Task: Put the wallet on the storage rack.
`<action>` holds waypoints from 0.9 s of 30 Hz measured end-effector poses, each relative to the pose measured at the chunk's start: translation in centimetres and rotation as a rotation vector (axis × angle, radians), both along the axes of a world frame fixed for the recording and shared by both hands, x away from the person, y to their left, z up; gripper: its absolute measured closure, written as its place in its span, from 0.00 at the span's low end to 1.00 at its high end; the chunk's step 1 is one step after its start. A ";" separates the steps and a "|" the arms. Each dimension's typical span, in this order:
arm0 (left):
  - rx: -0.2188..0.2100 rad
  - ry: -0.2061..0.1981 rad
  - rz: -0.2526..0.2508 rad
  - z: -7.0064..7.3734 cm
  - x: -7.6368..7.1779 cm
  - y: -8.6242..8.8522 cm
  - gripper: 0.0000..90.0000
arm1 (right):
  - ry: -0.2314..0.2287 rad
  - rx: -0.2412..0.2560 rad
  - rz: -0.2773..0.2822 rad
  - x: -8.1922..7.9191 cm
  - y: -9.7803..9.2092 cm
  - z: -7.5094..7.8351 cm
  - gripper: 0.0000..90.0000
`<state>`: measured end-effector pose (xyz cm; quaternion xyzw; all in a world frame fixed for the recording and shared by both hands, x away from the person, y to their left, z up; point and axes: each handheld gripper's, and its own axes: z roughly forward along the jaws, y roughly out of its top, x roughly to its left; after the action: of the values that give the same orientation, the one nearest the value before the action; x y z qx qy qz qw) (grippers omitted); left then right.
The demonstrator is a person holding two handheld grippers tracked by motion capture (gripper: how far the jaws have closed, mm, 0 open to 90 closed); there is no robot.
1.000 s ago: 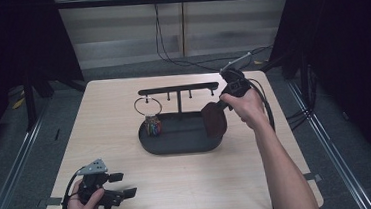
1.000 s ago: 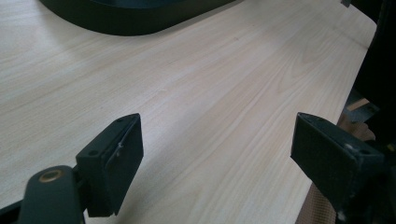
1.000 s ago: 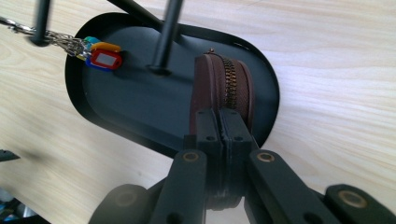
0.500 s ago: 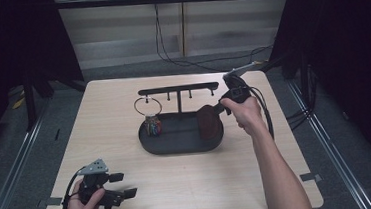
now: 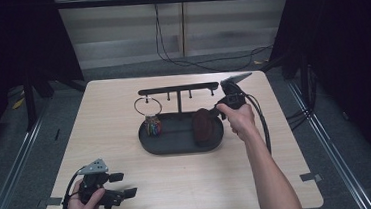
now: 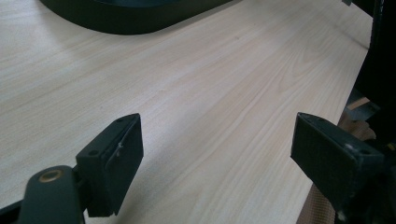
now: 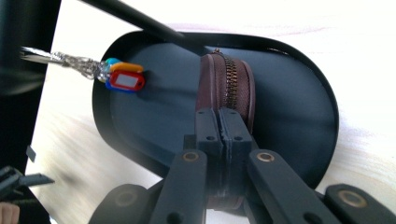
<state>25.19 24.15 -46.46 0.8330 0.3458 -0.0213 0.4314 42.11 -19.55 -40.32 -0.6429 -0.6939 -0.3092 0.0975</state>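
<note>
High view: the right tool (image 5: 213,113) grips the brown pouch (image 5: 202,125) over the black tray (image 5: 176,145); the left tool (image 5: 119,186) rests wide on the table (image 5: 277,147), well apart.

Left gripper view: jaws stand wide over bare wood.

Right gripper view: jaws pinch the pouch's (image 7: 229,88) zipped edge; coloured key tags (image 7: 122,74) lie beyond.

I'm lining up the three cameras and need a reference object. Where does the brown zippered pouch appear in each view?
High view: the brown zippered pouch sits right of centre, in the right end of the black oval tray, at the right claw.
Left gripper view: not in this picture.
Right gripper view: centre, pouch pinched in the shut jaws.
Shared landmark: the tray; its dark edge runs along the top of the left gripper view.
</note>
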 end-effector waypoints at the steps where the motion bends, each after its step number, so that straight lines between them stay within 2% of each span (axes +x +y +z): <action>1: 0.000 0.000 0.001 0.0 0.0 0.0 0.19 | -0.001 0.008 -0.011 0.1 0.0 -0.3 0.97; 5: -0.001 0.004 0.002 -0.1 0.1 0.0 0.19 | 0.011 0.021 -0.019 0.3 -0.3 -1.1 0.97; 8: -0.001 0.003 0.001 -0.1 0.1 0.0 0.19 | 0.020 -0.008 -0.040 0.4 -0.4 -1.6 0.97; 10: -0.001 0.003 0.001 -0.1 0.1 0.0 0.19 | 0.019 -0.045 -0.045 0.4 -0.4 -2.1 0.96; 14: -0.003 0.003 0.002 -0.1 0.1 0.1 0.19 | 0.016 -0.067 -0.062 0.4 -0.4 -3.0 0.96; 15: -0.003 0.004 0.001 -0.1 0.1 0.1 0.19 | 0.004 -0.072 -0.069 0.4 -0.4 -3.0 1.00; 18: -0.002 0.003 -0.001 -0.1 0.1 0.1 0.19 | -0.024 -0.086 -0.064 0.3 -0.6 -2.9 0.88; 21: -0.001 0.000 -0.002 0.0 0.0 0.0 0.19 | -0.053 -0.101 -0.059 0.1 -0.4 -2.4 0.87; 27: -0.005 -0.005 0.000 0.1 0.0 0.2 0.19 | -0.130 -0.109 -0.054 -0.9 -0.7 -1.3 0.76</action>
<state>25.14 24.32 -46.39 0.8318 0.3449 -0.0202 0.4345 41.25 -20.29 -41.59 -0.6444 -0.6970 -0.3145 0.0086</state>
